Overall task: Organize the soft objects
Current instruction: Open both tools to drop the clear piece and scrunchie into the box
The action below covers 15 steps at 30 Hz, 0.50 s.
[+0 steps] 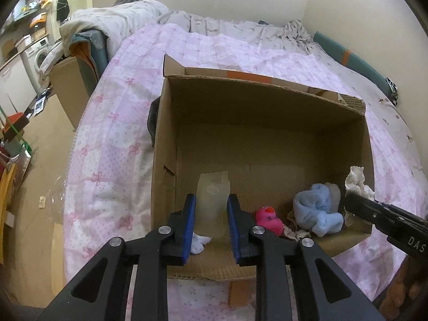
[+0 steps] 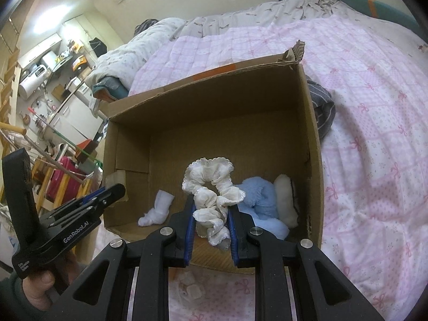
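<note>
An open cardboard box [image 1: 256, 99] [image 2: 214, 93] stands on the pink bed. My left gripper [image 1: 211, 200] is shut on a translucent soft pad [image 1: 212, 198], held over the box's near left part; the left gripper shows in the right wrist view [image 2: 112, 191]. My right gripper [image 2: 211, 208] is shut on a cream lace scrunchie [image 2: 211, 184], held over the box's right part; the scrunchie also shows in the left wrist view [image 1: 355, 182]. In the box lie a light blue fluffy cloth [image 1: 315, 208] [image 2: 259, 195], a pink plush toy [image 1: 268, 219], a white sock [image 2: 157, 208] [image 1: 199, 242] and a cream soft piece [image 2: 286, 200].
A pink patterned quilt [image 1: 115, 139] [image 2: 374, 133] covers the bed. A dark striped garment [image 2: 322, 107] lies against the box's outer side. A second cardboard box [image 1: 68, 83] and household clutter stand on the floor to the left. Bedding is piled at the far end.
</note>
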### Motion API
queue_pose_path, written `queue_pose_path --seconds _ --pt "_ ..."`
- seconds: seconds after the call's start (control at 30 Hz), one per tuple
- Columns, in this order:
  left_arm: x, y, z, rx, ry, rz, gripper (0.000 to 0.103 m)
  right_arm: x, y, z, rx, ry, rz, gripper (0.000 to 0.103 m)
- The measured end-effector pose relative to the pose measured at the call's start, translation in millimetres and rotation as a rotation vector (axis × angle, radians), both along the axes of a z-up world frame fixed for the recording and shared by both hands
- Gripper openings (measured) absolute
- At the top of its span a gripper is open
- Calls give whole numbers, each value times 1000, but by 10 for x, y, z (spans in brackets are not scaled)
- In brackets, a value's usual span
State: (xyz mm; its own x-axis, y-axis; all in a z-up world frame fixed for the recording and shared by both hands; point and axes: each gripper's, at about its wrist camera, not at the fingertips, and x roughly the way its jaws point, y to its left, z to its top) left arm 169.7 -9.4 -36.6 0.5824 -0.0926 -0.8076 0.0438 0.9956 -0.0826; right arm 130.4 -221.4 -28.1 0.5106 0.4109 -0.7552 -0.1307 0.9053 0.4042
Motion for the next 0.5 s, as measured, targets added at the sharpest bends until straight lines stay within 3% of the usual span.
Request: queue_pose_path --seconds 0.33,0.43,0.5 --pt "-31 -14 32 -2 -18 -11 28 -1 -5 2 1 0 -1 23" --pt "-40 -13 48 -5 -24 -10 39 -2 -5 6 2 0 1 23" --pt "-52 -6 71 -17 -34 -8 53 -4 -6 4 1 -1 -2 23"
